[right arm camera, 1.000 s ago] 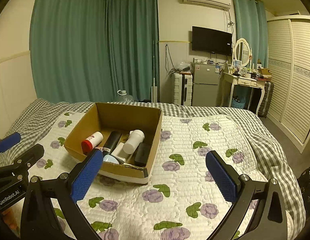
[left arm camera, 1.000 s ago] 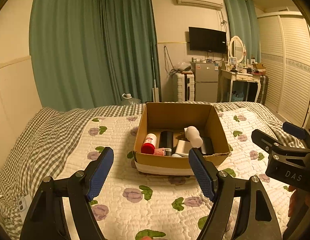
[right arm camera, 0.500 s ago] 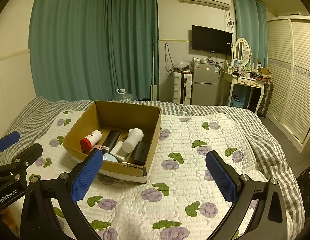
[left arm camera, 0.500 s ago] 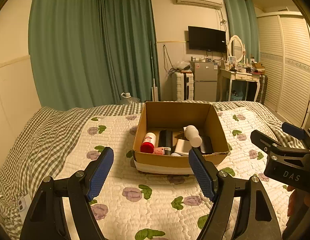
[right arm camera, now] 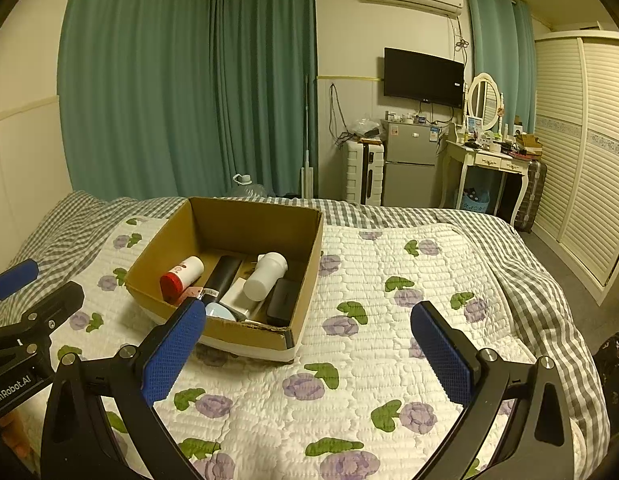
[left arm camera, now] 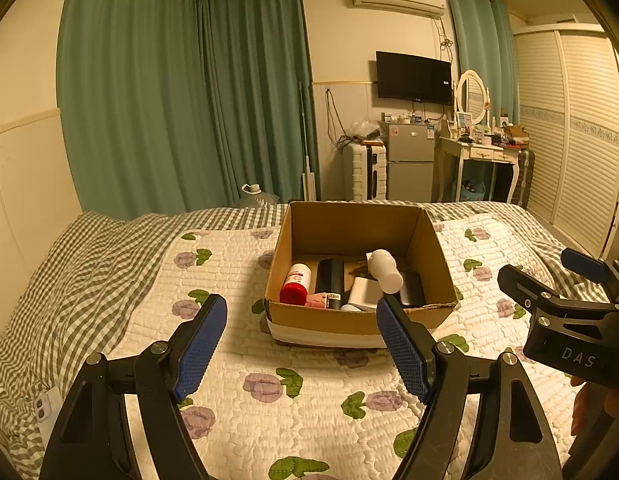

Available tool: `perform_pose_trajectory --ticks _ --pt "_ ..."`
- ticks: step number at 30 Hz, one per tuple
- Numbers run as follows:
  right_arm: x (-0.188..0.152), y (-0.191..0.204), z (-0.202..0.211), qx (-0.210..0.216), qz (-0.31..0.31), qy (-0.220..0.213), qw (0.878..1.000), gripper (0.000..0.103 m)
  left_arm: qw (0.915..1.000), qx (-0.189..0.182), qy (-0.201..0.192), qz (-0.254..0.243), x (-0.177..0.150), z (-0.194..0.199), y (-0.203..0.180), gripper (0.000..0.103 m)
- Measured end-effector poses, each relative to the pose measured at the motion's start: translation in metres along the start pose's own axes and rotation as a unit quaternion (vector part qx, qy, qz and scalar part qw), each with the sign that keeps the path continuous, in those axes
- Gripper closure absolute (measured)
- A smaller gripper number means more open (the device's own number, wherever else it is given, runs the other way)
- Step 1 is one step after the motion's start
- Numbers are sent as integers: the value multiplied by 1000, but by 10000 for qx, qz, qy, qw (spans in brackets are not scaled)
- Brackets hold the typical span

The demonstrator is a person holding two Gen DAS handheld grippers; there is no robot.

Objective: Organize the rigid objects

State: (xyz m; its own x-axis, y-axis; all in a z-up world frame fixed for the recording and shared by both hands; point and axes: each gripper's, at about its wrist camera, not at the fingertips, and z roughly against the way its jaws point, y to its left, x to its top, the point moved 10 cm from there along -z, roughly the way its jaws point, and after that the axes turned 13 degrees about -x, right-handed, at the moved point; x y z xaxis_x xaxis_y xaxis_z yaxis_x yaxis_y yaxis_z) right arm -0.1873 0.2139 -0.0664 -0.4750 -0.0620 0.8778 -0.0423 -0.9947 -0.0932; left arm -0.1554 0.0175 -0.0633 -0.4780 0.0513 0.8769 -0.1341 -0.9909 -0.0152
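Resting on a floral quilt (left arm camera: 309, 400), the cardboard box (left arm camera: 361, 324) faces green curtains (left arm camera: 189, 100).

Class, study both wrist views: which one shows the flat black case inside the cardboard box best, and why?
The right wrist view. There the black case shows its whole top face by the cardboard box wall, unobstructed. In the left wrist view the black case is a narrow sliver, partly hidden behind the white bottle and the left gripper finger.

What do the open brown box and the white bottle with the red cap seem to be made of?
The open brown box looks like matte corrugated cardboard: tan walls, ragged front rim. The white bottle with the red cap, lying inside, is probably smooth plastic with a faint sheen; the pictures cannot confirm this.
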Motion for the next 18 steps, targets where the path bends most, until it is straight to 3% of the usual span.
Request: perform_pose_trajectory --ticks 18 --pt "-3 1 -1 0 9 43 10000 0 10000 4 10 18 -2 -2 -1 23"
